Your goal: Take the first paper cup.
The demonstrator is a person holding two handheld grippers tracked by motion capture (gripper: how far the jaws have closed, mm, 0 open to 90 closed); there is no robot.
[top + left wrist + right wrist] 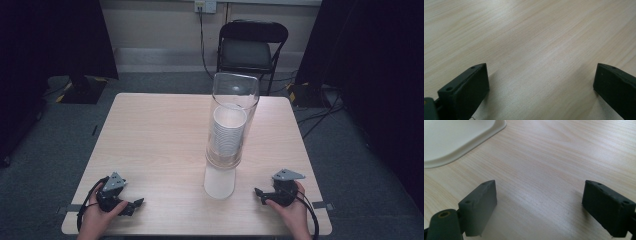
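A tall clear cylinder (234, 100) stands upright at the table's middle, holding a stack of white cups (229, 132). A single white cup (219, 182) rests on the table just in front of the cylinder's base; its pale edge (454, 140) shows at the top left of the right gripper view. My left gripper (136, 204) lies low at the front left corner, jaws wide apart over bare wood (540, 82). My right gripper (259, 194) sits at the front right, pointing toward the single cup, jaws open and holding nothing (540, 200).
The light wooden table (150, 135) has bare surface on both sides of the cylinder. A black folding chair (250, 47) stands beyond the far edge. Cables run over the grey floor at the right (320, 115). Dark curtains hang on both sides.
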